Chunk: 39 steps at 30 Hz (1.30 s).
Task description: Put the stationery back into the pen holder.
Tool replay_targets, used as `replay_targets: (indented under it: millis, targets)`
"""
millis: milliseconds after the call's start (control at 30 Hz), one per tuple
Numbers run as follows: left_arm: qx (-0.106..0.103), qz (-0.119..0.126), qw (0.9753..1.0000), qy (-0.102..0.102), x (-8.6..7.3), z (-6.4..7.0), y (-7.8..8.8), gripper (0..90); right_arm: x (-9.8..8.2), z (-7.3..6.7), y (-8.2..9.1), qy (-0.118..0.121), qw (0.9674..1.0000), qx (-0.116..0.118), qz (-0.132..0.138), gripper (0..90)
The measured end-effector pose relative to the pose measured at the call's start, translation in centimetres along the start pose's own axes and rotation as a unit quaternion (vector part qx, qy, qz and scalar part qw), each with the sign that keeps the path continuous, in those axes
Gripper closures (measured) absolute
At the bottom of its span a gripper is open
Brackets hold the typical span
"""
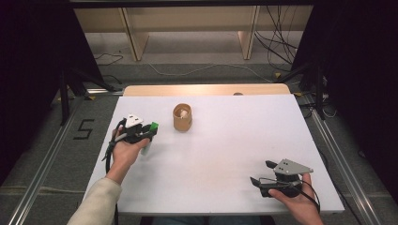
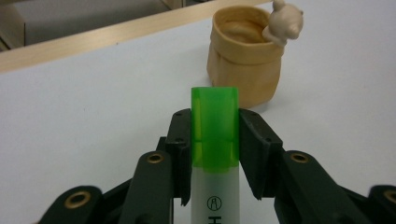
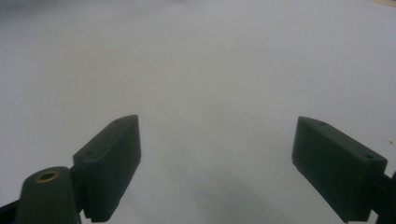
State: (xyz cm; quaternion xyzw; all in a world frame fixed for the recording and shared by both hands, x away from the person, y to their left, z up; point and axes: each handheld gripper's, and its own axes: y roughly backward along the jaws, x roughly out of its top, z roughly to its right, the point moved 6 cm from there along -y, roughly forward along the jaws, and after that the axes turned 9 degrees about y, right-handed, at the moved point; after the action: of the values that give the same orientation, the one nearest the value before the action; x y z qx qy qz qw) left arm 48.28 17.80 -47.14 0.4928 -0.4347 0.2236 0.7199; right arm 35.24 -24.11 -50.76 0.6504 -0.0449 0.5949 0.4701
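while the left gripper [image 2: 215, 140] is clenched on the green-capped marker [image 2: 214, 128] at 9 o'clock of the table [image 1: 225, 140], dropping it into the tan cup [image 1: 182, 117] seems left, right gripper [image 3: 217, 163] released and idle at 5 o'clock.

On the white tabletop [image 1: 211, 150] one obstacle stands, a tan cup [image 1: 182, 117] at twelve o'clock of centre, with a small figure [image 2: 282, 22] on its rim, while bare surface runs from nine through six to three.
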Motion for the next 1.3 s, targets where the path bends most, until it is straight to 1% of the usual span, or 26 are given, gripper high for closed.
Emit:
replay_targets:
  millis: [67,133,267,333,400,567,767,833,867,1033,1300]
  targets:
    - [-0.006,0.011,0.9999,-0.009,0.1,0.1,-0.1,67.0,0.0,0.0,0.0,0.001,1.0000,0.000,0.002,16.4]
    - [-0.009,0.019,0.9997,-0.011,0.2,0.2,-0.2,66.9,0.0,0.0,0.0,0.000,1.0000,0.001,0.002,16.4]
    - [-0.016,0.038,0.9991,-0.008,0.6,0.4,-0.3,66.9,0.0,0.0,0.0,-0.001,1.0000,0.001,0.000,16.4]
    - [-0.019,0.047,0.9987,-0.002,0.8,0.5,-0.4,66.9,0.0,0.0,-0.1,-0.001,1.0000,0.001,0.001,16.4]
    - [-0.020,0.053,0.9984,-0.002,0.9,0.6,-0.4,67.0,0.0,-0.1,-0.1,-0.001,1.0000,0.001,0.000,16.4]
    - [-0.026,0.065,0.9976,0.003,1.2,0.7,-0.5,66.9,0.0,-0.1,-0.1,-0.002,1.0000,0.001,0.001,16.4]
    - [-0.029,0.077,0.9966,0.003,1.7,0.9,-0.6,67.0,0.0,-0.1,-0.1,-0.003,1.0000,0.002,0.001,16.5]
    - [-0.032,0.080,0.9963,0.000,1.9,1.0,-0.6,67.0,0.0,-0.1,-0.1,-0.003,1.0000,0.002,0.001,16.4]
    - [-0.032,0.083,0.9960,0.003,2.0,1.1,-0.6,67.0,0.0,-0.1,-0.1,-0.003,1.0000,0.002,0.000,16.5]
    - [-0.036,0.086,0.9956,0.003,2.2,1.1,-0.8,67.0,0.0,-0.1,-0.1,-0.002,1.0000,0.002,0.001,16.4]
    - [-0.039,0.099,0.9943,0.010,3.0,1.2,-1.3,67.0,0.1,-0.1,-0.1,-0.003,1.0000,0.001,-0.001,16.4]
